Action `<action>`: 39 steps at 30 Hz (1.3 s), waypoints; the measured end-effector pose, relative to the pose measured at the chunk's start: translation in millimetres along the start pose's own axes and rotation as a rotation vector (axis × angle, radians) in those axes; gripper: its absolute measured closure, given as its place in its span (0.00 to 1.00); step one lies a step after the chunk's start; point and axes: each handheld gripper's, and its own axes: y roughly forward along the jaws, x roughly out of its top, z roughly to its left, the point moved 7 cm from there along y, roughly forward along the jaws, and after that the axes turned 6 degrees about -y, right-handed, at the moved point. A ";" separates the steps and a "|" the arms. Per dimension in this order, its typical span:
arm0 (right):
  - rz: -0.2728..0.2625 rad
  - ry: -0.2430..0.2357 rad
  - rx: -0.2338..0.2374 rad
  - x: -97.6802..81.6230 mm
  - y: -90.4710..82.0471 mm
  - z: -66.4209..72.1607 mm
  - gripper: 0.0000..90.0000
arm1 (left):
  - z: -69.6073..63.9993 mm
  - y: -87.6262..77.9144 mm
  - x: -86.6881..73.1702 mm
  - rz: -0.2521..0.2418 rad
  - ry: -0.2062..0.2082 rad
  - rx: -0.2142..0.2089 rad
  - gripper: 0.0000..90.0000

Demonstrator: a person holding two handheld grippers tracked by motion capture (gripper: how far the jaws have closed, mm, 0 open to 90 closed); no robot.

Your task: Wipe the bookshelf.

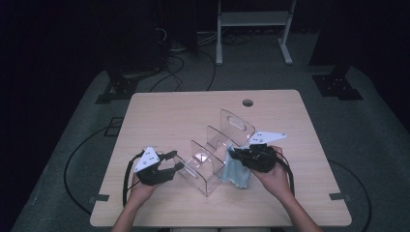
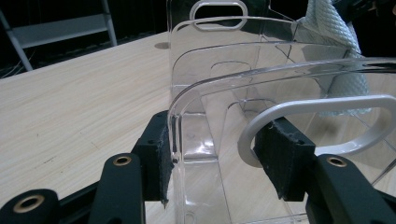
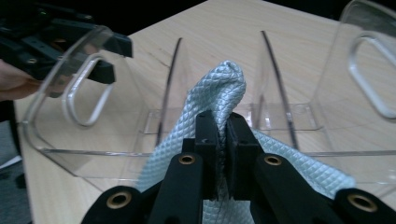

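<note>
A clear acrylic divider rack (image 1: pixel 212 154) stands at the centre of the wooden table (image 1: pixel 159 111) in the high view, with upright panels forming open compartments that hold nothing visible. The left gripper (image 1: pixel 169 164), at lower left of that view, has its jaws closed on the rack's near end panel, one pad on each face (image 2: pixel 161 158). The right gripper (image 1: pixel 235 155), lower right of centre, pinches a light blue cloth (image 3: pixel 219 93) tightly; the cloth hangs against the rack's right side, just outside the compartments.
</note>
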 end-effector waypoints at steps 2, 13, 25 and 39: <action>-0.010 0.022 -0.012 -0.8 -0.3 -6.2 0.94 | -0.5 0.7 0.2 0.001 -0.005 0.007 0.53; -0.027 0.041 0.034 -0.9 4.0 7.8 0.94 | -0.2 1.9 0.7 0.004 -0.009 0.029 0.53; -0.025 -0.001 0.052 -0.3 7.9 36.3 0.94 | 0.2 3.1 1.0 0.002 -0.014 0.040 0.52; -0.017 -0.094 0.085 2.9 14.8 75.9 0.94 | 0.5 3.7 1.0 -0.002 -0.020 0.056 0.52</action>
